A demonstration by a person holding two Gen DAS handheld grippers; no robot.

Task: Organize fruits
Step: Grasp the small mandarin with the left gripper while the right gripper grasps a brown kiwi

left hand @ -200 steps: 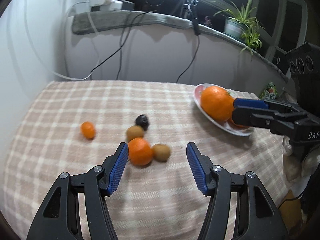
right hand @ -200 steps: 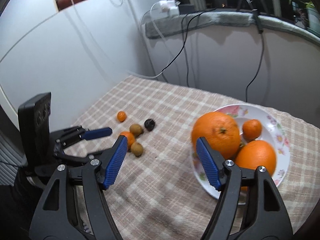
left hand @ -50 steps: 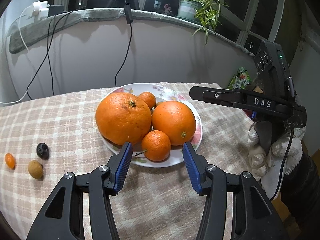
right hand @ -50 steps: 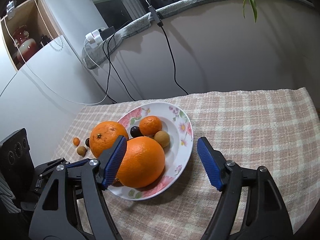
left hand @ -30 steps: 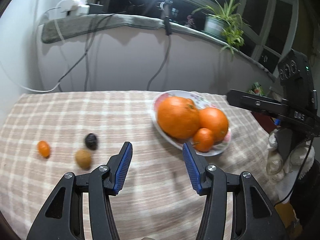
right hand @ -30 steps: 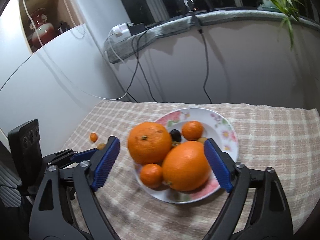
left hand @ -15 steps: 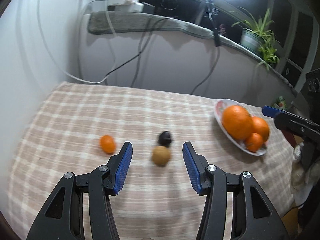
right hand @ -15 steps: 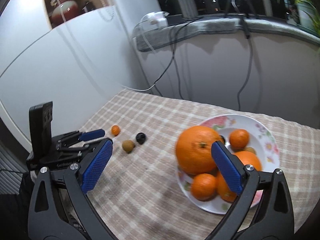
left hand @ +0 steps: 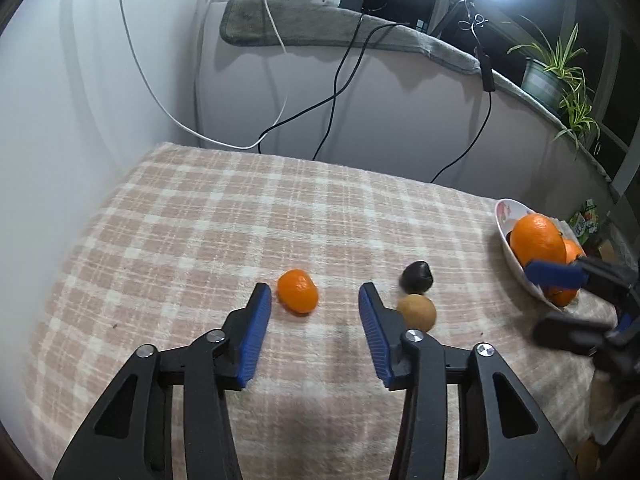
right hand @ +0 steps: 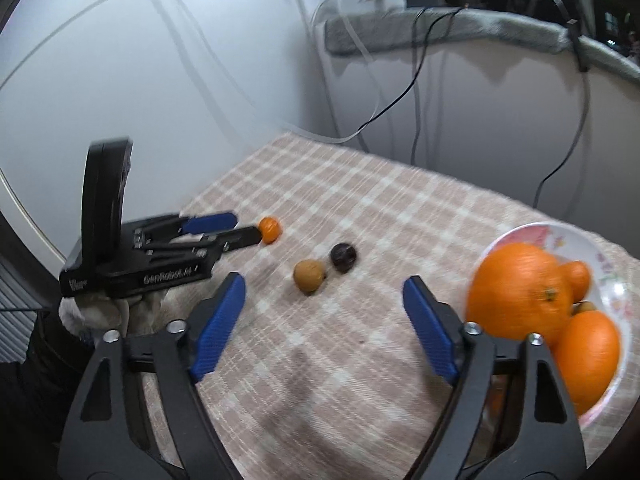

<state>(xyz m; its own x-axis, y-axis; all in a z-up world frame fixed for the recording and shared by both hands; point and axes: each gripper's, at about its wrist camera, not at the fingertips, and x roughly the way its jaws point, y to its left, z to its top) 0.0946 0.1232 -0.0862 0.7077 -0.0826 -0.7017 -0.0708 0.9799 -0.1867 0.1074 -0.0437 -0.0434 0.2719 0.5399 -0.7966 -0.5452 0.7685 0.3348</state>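
My left gripper is open and empty, its tips on either side of a small orange kumquat on the checked cloth; the kumquat also shows in the right wrist view. A brown round fruit and a dark plum-like fruit lie just right of it. My right gripper is open and empty, over the cloth left of the floral plate, which holds two big oranges and small ones. The plate sits at the far right in the left view.
The table is covered by a pink checked cloth. A white wall and cables stand behind it. A grey padded ledge carries a power adapter and a potted plant. The table edge drops off at the right.
My left gripper has swung left from the plate to the loose fruits and now brackets the kumquat. My right gripper has opened wider and turned left, away from the plate.
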